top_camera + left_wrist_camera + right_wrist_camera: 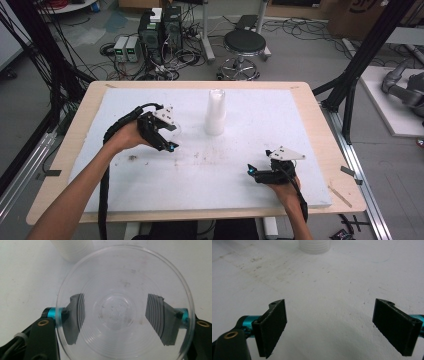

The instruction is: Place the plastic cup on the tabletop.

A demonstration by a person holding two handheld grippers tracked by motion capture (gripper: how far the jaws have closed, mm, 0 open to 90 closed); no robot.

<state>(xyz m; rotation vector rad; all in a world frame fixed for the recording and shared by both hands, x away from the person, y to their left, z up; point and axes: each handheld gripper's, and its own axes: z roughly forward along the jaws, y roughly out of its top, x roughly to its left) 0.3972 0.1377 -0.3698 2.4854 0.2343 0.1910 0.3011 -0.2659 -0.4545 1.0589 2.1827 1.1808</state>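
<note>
Closest to the lens in the left gripper view, a clear round plastic cup point(125, 307) with ringed walls sat mouth-on between the jaws of the left hand-held gripper point(120, 317), whose grey ribbed pads point(160, 317) pressed on its sides, pinching it. From the high view that left hand-held gripper point(167, 135) was over the left half of the surface point(310, 105), a pale wooden table topped with a white foam sheet point(250, 175), and the cup there was too faint to make out. A tall white stack of nested plastic cups point(215, 112) stood upright near the middle of the far edge of the sheet, just beside the held cup. The right hand-held gripper point(260, 172) lay low near the front right corner of the sheet, well apart from the stack; in the right gripper view its black jaws were spread wide with nothing between them. Dark smudges point(132, 158) marked the sheet near the left forearm.
</note>
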